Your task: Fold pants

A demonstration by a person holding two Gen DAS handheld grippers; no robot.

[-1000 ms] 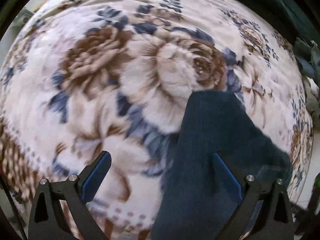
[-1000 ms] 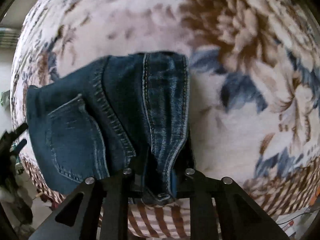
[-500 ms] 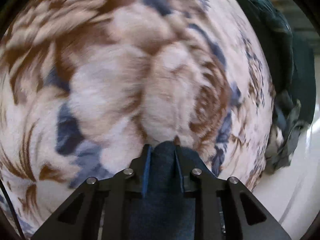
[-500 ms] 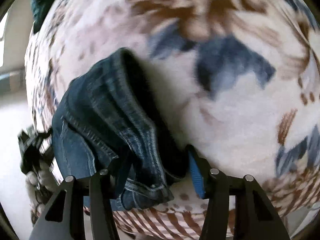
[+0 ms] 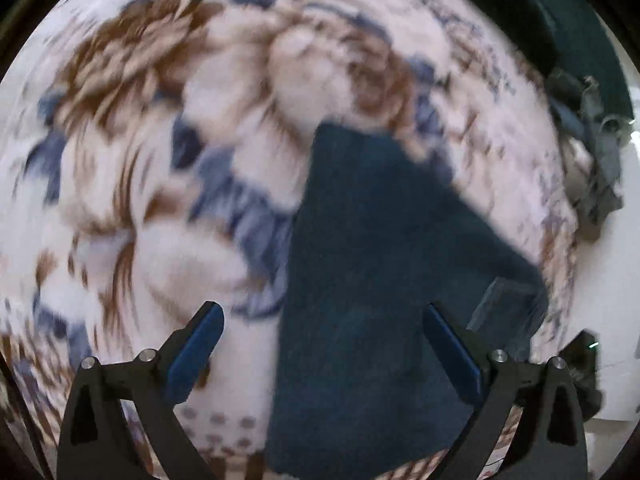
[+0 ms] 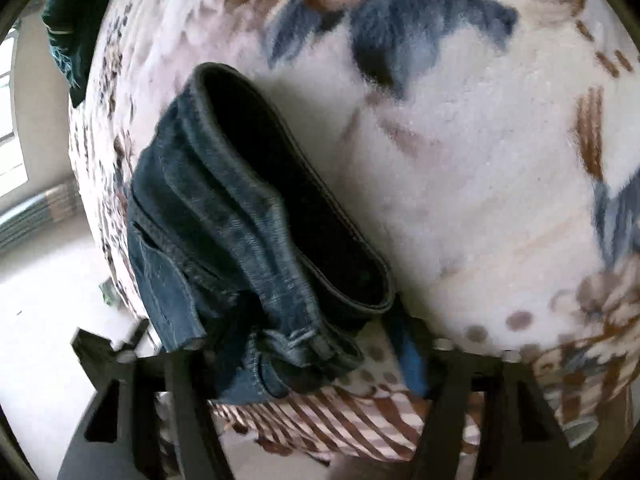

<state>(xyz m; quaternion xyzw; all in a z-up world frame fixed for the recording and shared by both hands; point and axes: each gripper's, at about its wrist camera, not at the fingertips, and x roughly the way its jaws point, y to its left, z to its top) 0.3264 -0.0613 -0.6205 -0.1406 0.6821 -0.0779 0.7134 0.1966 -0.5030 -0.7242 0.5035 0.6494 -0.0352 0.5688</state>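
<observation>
Dark blue jeans lie on a flowered fleece blanket (image 5: pixel 140 200). In the left wrist view a flat pant leg (image 5: pixel 380 260) runs up from the bottom edge. My left gripper (image 5: pixel 324 356) hovers over it, jaws opening wide, and neither blue pad touches the cloth. In the right wrist view the bunched waistband (image 6: pixel 280 200) gapes open, with a belt loop near the fingers. My right gripper (image 6: pixel 298 344) straddles that bunch and its jaws are closing. The right blue pad (image 6: pixel 412 360) still stands a little off the denim.
The blanket's striped edge (image 6: pixel 340 420) drops to a pale floor (image 6: pixel 40 300) close below the right gripper. A dark green cloth (image 5: pixel 560 20) and a crumpled grey cloth (image 5: pixel 592 152) lie at the far right edge of the bed. A window is at the left.
The left gripper was shut on the pant leg half a second ago; it has let go and spread wide. The right gripper loosened from the waistband, rolled and dipped lower.
</observation>
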